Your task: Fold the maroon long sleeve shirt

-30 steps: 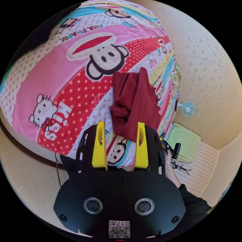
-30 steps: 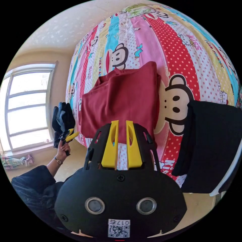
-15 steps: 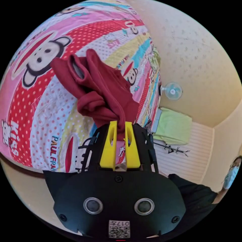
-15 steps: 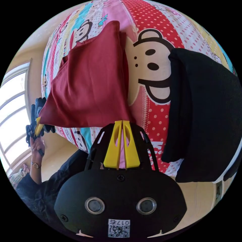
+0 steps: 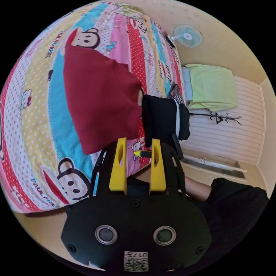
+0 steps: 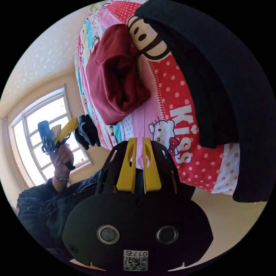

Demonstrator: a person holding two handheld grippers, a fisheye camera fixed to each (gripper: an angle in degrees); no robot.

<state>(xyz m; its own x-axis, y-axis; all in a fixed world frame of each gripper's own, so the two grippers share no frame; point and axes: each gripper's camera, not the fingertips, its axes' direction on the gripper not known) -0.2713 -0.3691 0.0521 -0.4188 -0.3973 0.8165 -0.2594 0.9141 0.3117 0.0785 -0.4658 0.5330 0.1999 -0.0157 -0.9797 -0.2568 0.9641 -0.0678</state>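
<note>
In the left gripper view, the left hand-held gripper (image 5: 138, 142) hangs with its yellow jaws parted and nothing between them, above the edge of a bed (image 5: 37, 120) spread with a cartoon-print cover. The maroon long sleeve shirt (image 5: 100, 99) lies folded on that cover, just beside a folded black garment (image 5: 161, 120). A fan (image 5: 186, 35) is mounted on the wall beyond.

In the right gripper view, the right hand-held gripper (image 6: 139, 143) has its jaws nearly together, a narrow gap between them, gripping nothing. The shirt (image 6: 116, 77) rests on the bed near the black garment (image 6: 218, 86), clear of both tools. The left hand-held gripper (image 6: 66, 128), held in a hand (image 6: 61, 153), shows against a window (image 6: 43, 138).
</note>
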